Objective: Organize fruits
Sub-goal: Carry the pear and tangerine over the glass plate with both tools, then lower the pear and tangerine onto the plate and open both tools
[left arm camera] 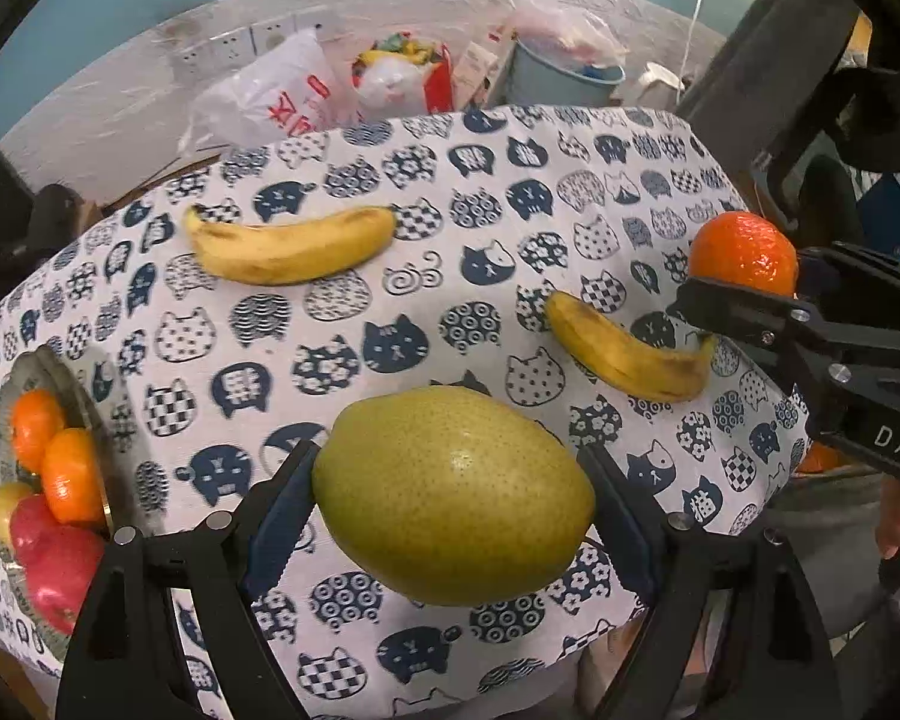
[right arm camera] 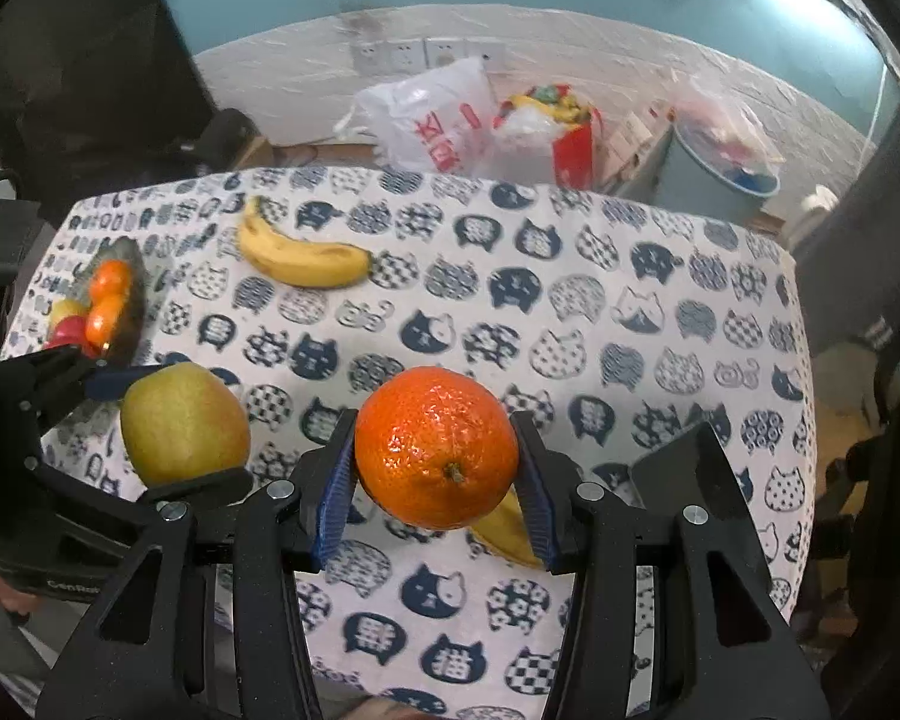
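A green pear [left arm camera: 453, 495] sits crosswise between the two blue-padded fingers of the left gripper [left arm camera: 453, 501], one pad pressed against each end, so the jaws are clamped on it and it hangs clear above the tablecloth [left arm camera: 342, 324]. The right gripper [right arm camera: 437, 450] holds an orange mandarin [right arm camera: 437, 447] the same way, pinched between its blue pads and lifted off the cloth, stem end facing the camera. Both grippers are side by side over the near part of the table, the left one with the pear visible at the left edge of the right wrist view. The cloth is white, printed with dark blue cat heads. Two bananas lie on it: the far banana [left arm camera: 291, 246] toward the back, and the near banana [left arm camera: 627, 354] just beneath the right gripper. At the table's left edge a metal plate [left arm camera: 78, 378] already holds mandarins, a red apple and a yellowish fruit. The letters "DAS" show in white on the right gripper's body. Behind the table, a white plastic bag [right arm camera: 432, 120] carries red printing too blurred to read.
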{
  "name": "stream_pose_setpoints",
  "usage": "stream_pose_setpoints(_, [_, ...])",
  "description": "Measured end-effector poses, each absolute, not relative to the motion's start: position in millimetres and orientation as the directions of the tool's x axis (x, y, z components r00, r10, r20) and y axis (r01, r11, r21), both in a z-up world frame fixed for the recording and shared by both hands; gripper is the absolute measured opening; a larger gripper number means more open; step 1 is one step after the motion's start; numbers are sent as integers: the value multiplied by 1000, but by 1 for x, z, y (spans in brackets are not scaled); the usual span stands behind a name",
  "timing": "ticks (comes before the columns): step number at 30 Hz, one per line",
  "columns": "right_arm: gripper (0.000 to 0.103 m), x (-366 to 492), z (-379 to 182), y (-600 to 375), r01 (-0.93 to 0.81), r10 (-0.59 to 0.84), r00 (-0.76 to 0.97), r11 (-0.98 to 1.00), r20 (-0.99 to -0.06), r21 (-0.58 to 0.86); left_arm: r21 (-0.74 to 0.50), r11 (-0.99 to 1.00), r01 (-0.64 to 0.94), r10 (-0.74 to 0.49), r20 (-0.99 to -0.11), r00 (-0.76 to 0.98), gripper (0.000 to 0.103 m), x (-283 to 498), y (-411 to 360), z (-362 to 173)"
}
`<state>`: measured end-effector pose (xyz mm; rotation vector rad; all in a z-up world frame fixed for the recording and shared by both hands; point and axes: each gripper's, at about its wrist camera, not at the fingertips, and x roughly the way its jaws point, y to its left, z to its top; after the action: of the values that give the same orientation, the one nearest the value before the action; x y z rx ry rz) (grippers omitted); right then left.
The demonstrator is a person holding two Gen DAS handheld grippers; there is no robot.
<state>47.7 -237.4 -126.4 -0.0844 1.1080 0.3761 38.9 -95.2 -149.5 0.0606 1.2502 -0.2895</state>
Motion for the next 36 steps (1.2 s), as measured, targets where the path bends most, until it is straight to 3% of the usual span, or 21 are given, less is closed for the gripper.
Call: stream_pose_setpoints(36, [48, 51, -103, -29, -606, 427, 299, 776, -853, 175, -128, 990, -52, -95, -907, 411, 87, -17, 95, -111])
